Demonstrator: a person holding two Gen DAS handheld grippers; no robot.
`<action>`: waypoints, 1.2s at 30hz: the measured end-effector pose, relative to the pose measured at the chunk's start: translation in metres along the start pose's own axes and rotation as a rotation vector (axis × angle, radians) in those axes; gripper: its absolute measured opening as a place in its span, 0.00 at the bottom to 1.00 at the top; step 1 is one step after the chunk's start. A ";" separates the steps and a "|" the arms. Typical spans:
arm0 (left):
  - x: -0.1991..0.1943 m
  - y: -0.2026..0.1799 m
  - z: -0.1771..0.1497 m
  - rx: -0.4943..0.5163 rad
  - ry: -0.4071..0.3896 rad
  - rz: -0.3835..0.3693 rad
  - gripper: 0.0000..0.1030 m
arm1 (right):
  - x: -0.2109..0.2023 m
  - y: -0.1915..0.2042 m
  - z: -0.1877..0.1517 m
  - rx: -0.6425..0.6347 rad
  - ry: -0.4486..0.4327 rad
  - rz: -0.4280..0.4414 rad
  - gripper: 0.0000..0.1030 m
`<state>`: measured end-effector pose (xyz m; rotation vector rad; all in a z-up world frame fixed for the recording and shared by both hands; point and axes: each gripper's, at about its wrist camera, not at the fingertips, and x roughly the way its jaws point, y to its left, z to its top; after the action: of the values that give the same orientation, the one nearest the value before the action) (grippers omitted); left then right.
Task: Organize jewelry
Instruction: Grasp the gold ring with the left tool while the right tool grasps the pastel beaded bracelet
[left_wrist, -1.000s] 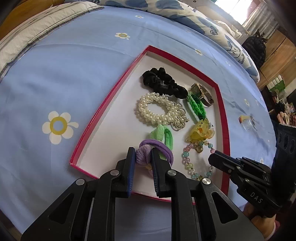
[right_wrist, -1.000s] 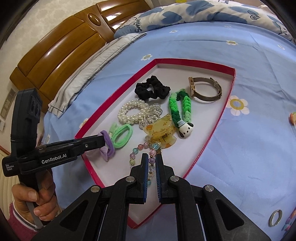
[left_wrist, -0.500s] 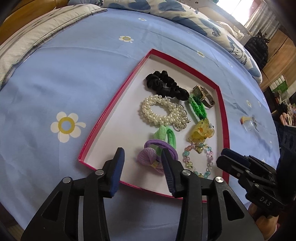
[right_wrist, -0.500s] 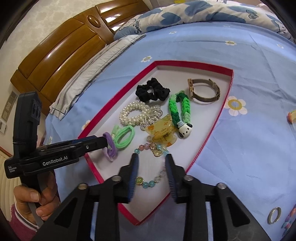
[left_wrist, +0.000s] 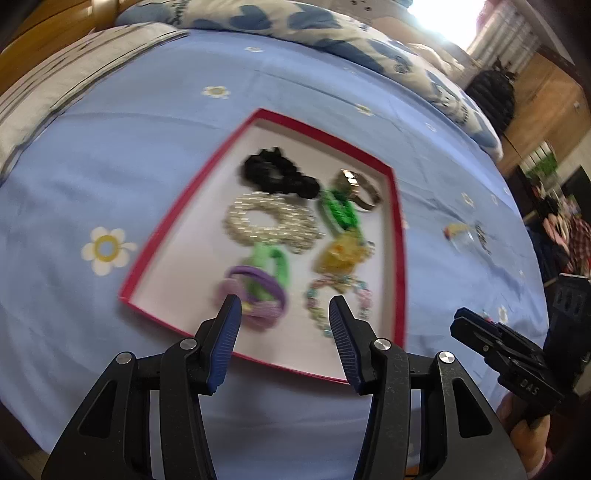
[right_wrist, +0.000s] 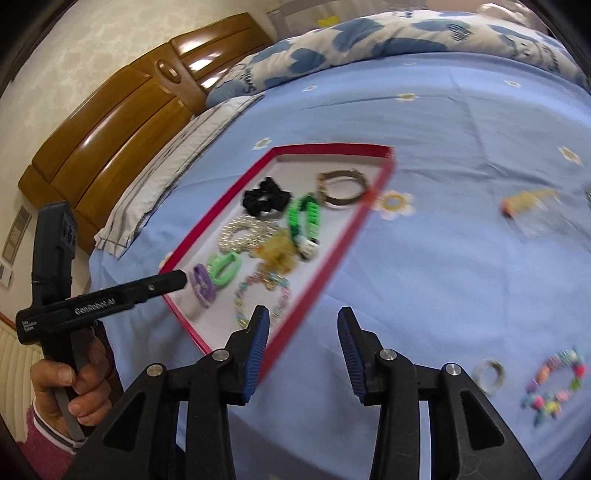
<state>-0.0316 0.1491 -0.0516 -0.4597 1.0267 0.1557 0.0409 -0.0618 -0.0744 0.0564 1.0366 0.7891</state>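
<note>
The left gripper (left_wrist: 284, 310) has just been opening; its blue pads (left_wrist: 225, 336) stand apart with nothing clamped between them, held above the near edge of the red-rimmed tray (left_wrist: 399, 236). Just past the left pad, at about 11 o'clock from the fingertips, lies the purple hair tie (left_wrist: 258, 295), free on the white floor of the tray. At 12 o'clock behind it sits the green hair tie (left_wrist: 275, 260), touching it. At 1 o'clock lies the pastel bead bracelet (left_wrist: 332, 295), and beyond that the yellow claw clip (left_wrist: 341, 254). Farther up the tray come the pearl bracelet (left_wrist: 266, 221), the green braided strap (left_wrist: 338, 212), the black scrunchie (left_wrist: 275, 173) and the watch (left_wrist: 356, 186).

The right gripper (right_wrist: 303, 332) has also just been opening; its pads are apart and empty, and it hangs over the tray's right rim and the blue flowered bedsheet (right_wrist: 443, 258). The bead bracelet lies at 11 o'clock from it. At 4 o'clock, on the sheet outside the tray, rest a silver ring (right_wrist: 489, 374) and a multicoloured bead bracelet (right_wrist: 554, 384); at 2 o'clock is a blurred small item with an orange end (right_wrist: 524, 206). A hand (right_wrist: 79, 384) at 9 o'clock grips the left tool's handle.
</note>
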 end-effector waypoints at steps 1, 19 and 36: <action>0.000 -0.007 -0.001 0.014 0.000 -0.006 0.47 | -0.005 -0.005 -0.003 0.009 -0.005 -0.010 0.41; 0.026 -0.122 -0.025 0.244 0.084 -0.091 0.47 | -0.075 -0.112 -0.041 0.226 -0.104 -0.152 0.51; 0.078 -0.202 -0.050 0.425 0.213 -0.147 0.50 | -0.062 -0.146 -0.051 0.130 -0.042 -0.272 0.64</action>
<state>0.0370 -0.0606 -0.0802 -0.1633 1.1929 -0.2452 0.0657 -0.2223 -0.1129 0.0418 1.0295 0.4720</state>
